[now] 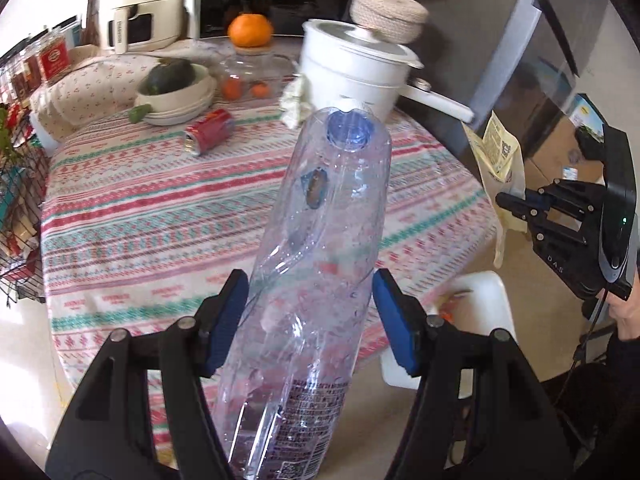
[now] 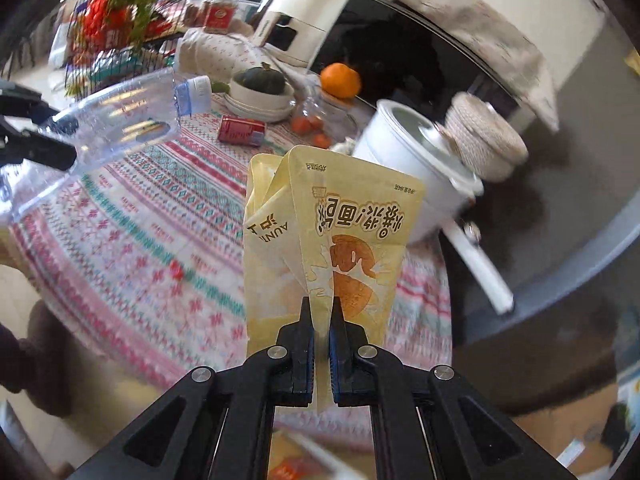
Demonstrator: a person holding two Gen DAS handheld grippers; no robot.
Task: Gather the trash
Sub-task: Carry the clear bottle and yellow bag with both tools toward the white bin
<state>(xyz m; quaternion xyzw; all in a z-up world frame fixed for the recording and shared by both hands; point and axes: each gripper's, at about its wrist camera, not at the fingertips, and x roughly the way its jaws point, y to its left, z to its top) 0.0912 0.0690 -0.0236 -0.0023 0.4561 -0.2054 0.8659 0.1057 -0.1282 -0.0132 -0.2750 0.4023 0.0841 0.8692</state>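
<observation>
My left gripper (image 1: 310, 280) is shut on a clear, crumpled plastic bottle (image 1: 320, 240) with a white cap. It holds the bottle above the patterned tablecloth (image 1: 160, 220), cap pointing away. My right gripper (image 2: 321, 308) is shut on a yellow snack bag (image 2: 352, 240), lifted off the table at its right side. In the left wrist view the right gripper (image 1: 516, 204) and its bag (image 1: 500, 156) hang beyond the table's right edge. The right wrist view has the bottle (image 2: 120, 120) at far left. A red drink can (image 1: 210, 132) (image 2: 242, 130) lies on its side at the back of the table.
A white pot with a long handle (image 1: 352, 76) stands at the back right. Left of it are stacked bowls with a dark squash (image 1: 176, 88), a glass jar of oranges (image 1: 248, 76) and a wire basket (image 1: 16, 200). A white seat (image 1: 480, 308) is by the table's near right edge.
</observation>
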